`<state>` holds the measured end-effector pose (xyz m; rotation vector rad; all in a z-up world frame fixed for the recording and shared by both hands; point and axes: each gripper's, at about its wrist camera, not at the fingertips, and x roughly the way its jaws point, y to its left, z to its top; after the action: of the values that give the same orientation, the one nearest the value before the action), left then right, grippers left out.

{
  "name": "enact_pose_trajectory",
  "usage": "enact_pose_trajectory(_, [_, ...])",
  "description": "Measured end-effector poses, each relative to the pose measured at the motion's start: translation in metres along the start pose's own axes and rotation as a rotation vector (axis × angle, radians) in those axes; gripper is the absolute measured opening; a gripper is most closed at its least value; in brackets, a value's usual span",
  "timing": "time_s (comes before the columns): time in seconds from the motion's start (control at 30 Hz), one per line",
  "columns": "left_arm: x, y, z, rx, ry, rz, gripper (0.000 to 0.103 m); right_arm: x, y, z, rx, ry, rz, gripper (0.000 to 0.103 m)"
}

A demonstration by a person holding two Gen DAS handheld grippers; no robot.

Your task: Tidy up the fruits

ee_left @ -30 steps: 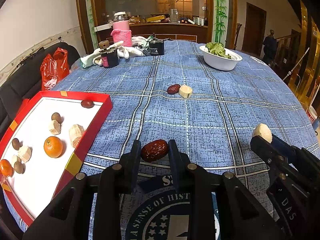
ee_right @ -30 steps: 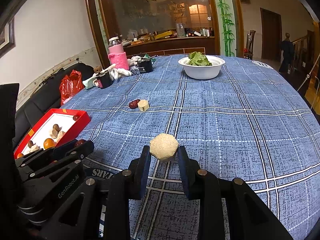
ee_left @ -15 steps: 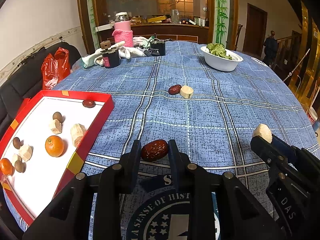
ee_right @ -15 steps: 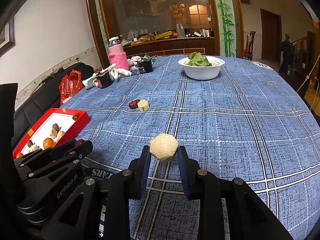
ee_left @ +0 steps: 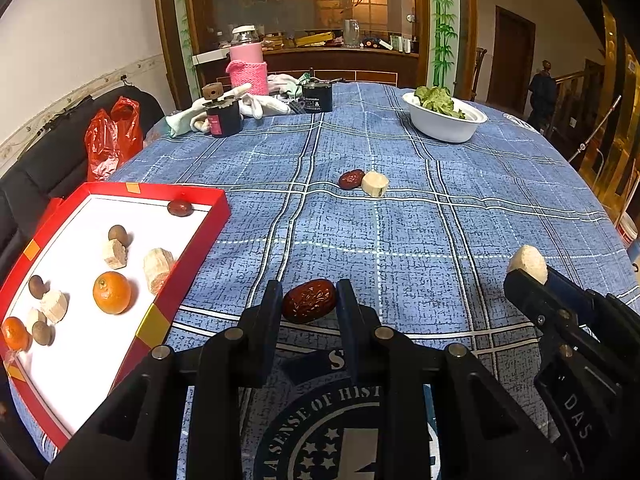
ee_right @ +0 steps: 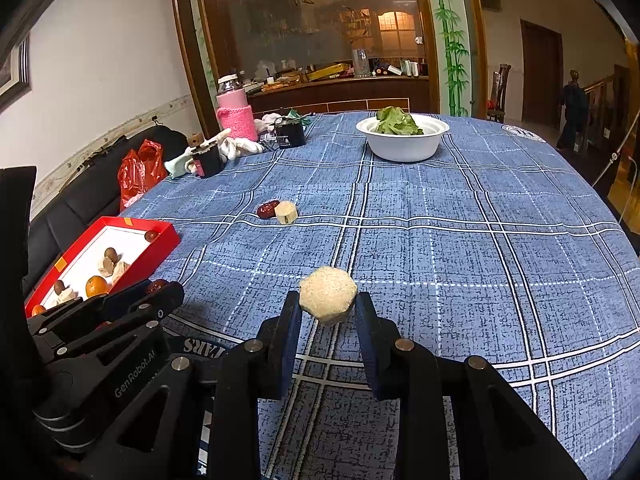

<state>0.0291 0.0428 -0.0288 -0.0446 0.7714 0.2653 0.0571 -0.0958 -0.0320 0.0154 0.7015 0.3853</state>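
Left claw (ee_left: 309, 303) grips red date (ee_left: 309, 301); right claw (ee_right: 328, 307) grips pale chunk (ee_right: 328, 295), underside hidden.

Each camera sat just behind its own fingers, low over the blue plaid tablecloth (ee_left: 400, 232), facing across the table toward the glass-fronted cabinet. The left wrist view looked along the left gripper (ee_left: 309, 300), with the red tray (ee_left: 188, 268) close at its left and the right gripper (ee_left: 528, 268) entering at its right edge. The right wrist view looked along the right gripper (ee_right: 328, 304), with the left gripper (ee_right: 160, 288) at lower left. Both shared the tray, the white bowl (ee_right: 402, 146) and the pink bottle (ee_right: 236, 114).
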Motion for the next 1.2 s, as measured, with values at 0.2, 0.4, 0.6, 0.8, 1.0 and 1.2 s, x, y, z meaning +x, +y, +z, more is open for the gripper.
enact_pose_trajectory(0.2, [0.000, 0.001, 0.000, -0.004, -0.003, 0.000, 0.025, -0.001, 0.000, 0.000, -0.002, -0.002, 0.000, 0.028])
enact_pose_trajectory(0.4, [-0.002, 0.005, -0.001, -0.020, -0.006, -0.008, 0.025, 0.002, 0.000, 0.000, -0.001, 0.007, -0.010, 0.028])
enact_pose_trajectory(0.6, [-0.010, 0.022, -0.004, -0.048, 0.000, -0.015, 0.025, 0.002, 0.005, 0.001, -0.029, 0.008, -0.038, 0.028])
enact_pose_trajectory(0.8, [-0.041, 0.079, 0.005, -0.156, -0.058, 0.025, 0.025, -0.004, 0.042, 0.012, -0.105, -0.003, 0.047, 0.028])
enact_pose_trajectory(1.0, [-0.051, 0.155, -0.004, -0.299, -0.046, 0.142, 0.025, 0.002, 0.126, 0.027, -0.256, -0.007, 0.241, 0.028])
enact_pose_trajectory(1.2, [-0.032, 0.206, -0.016, -0.390, 0.024, 0.228, 0.025, 0.026, 0.200, 0.032, -0.344, 0.029, 0.406, 0.027])
